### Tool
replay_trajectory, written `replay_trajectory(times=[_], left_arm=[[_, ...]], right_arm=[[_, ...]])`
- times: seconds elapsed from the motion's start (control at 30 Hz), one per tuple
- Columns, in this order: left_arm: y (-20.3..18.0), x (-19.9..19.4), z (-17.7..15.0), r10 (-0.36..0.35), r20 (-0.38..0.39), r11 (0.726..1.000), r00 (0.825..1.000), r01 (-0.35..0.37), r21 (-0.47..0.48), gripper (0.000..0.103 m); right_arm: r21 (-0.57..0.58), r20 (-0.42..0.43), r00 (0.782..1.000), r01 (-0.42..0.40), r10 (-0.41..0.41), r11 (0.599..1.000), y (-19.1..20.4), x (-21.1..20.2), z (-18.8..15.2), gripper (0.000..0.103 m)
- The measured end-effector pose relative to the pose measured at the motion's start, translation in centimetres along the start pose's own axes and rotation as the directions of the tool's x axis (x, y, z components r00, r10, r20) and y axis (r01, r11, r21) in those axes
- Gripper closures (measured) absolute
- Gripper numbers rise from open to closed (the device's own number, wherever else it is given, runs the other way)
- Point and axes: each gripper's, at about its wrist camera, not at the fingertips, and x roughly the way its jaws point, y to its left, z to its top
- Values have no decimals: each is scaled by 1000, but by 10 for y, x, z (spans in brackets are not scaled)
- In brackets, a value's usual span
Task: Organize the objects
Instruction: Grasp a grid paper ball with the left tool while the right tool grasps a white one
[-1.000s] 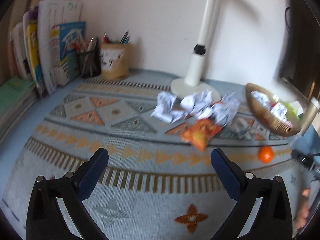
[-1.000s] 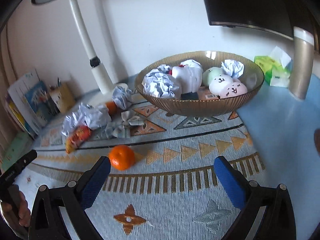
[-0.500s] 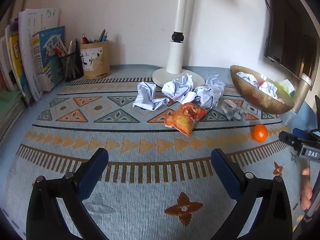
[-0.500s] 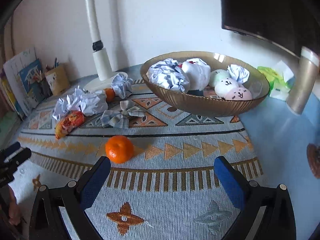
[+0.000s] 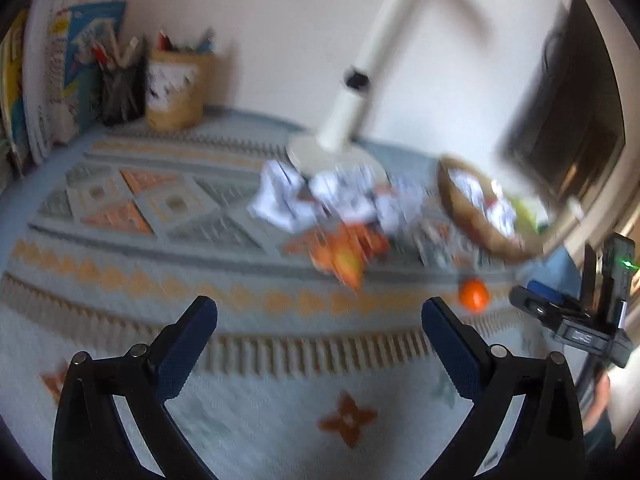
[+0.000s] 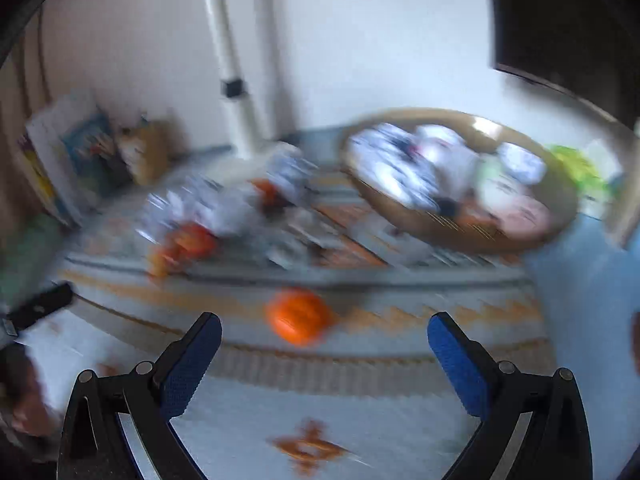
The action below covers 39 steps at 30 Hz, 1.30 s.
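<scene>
Both views are motion-blurred. An orange tangerine (image 6: 299,316) lies on the patterned mat, just ahead of my open, empty right gripper (image 6: 324,334); it also shows in the left wrist view (image 5: 473,295). Crumpled white paper balls (image 5: 320,194) and an orange snack bag (image 5: 344,250) lie mid-mat. A gold bowl (image 6: 568,200) holding paper balls and round toys stands at the right, also seen in the left wrist view (image 5: 452,196). My left gripper (image 5: 319,318) is open and empty above the mat's near part.
A white desk lamp (image 5: 352,100) stands behind the papers. Pen holders (image 5: 172,92) and books (image 5: 68,72) line the back left. A dark monitor (image 5: 576,120) and green tissue pack (image 6: 580,164) sit at the right. The right gripper's body (image 5: 580,320) shows at the right edge.
Both grippers have moved quickly. The right gripper has come closer to the tangerine, which now sits nearer its centre. The left view has tilted and swung; both grippers stay open.
</scene>
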Motion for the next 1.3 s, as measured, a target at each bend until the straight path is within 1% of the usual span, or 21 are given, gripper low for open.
replay_trajectory(times=[0.07,0.13,0.2,0.27,0.37,0.47,0.5,0.53,0.57,0.63,0.67,0.7,0.77,0.87,0.97,1.0,1.1,1.13,1.23,1.27,1.3], left_arm=[[7,12,20,50,-6,999,999,-50,23,1],[16,33,40,39,-39,999,998,-39,12,1],[25,59,57,24,-69,1000,997,-26,-18,1],[27,83,67,39,-87,999,995,-40,-18,3],[24,110,72,30,-121,1000,992,-30,6,22],[20,129,72,30,-148,999,989,-28,18,24],[19,134,70,35,-163,999,986,-31,25,33],[17,136,70,39,-174,999,984,-34,32,37],[15,136,69,46,-164,998,985,-39,45,39],[12,135,68,44,-163,998,986,-35,59,50],[10,134,67,44,-169,997,985,-33,69,54],[7,130,66,56,-151,995,987,-43,87,59],[3,122,64,56,-117,993,992,-43,109,65],[4,106,63,37,-93,996,995,-29,88,66],[3,68,55,-7,-36,998,999,9,58,66],[2,52,49,-21,-14,999,1000,21,45,66],[5,17,25,-37,21,999,999,37,-1,66],[4,11,17,-36,25,999,999,37,-14,66],[6,1,-5,-20,52,999,998,23,-48,66],[7,0,-10,-30,62,997,998,34,-64,66],[9,0,-15,-30,69,996,997,36,-77,66]], right_arm=[[0,-35,998,-50,50,999,17,11,23,0],[51,-111,986,-117,122,992,29,38,44,0],[133,-144,970,-175,194,976,32,65,57,0],[187,-146,968,-174,202,967,34,90,66,2],[252,-148,966,-172,214,952,32,118,72,10],[271,-131,969,-170,211,947,33,131,72,12],[261,-125,971,-167,204,951,35,133,71,13],[249,-117,972,-172,206,953,38,134,71,17],[239,-108,971,-185,215,953,41,136,70,21],[202,-106,971,-192,216,961,49,140,69,48],[184,-111,975,-170,192,968,52,141,69,48],[175,-99,980,-153,172,973,54,140,68,49],[175,-73,983,-153,168,972,53,133,68,50],[191,-11,983,-179,184,965,48,106,72,50],[144,19,974,-227,226,963,50,65,69,50],[111,10,967,-253,253,961,53,51,63,49],[25,-67,943,-325,326,945,64,22,30,47],[7,-95,940,-329,328,944,67,19,16,46],[-26,-154,943,-301,294,953,67,20,-20,46],[-15,-175,936,-312,305,950,66,23,-27,46],[1,-203,921,-340,333,940,63,27,-32,46]])
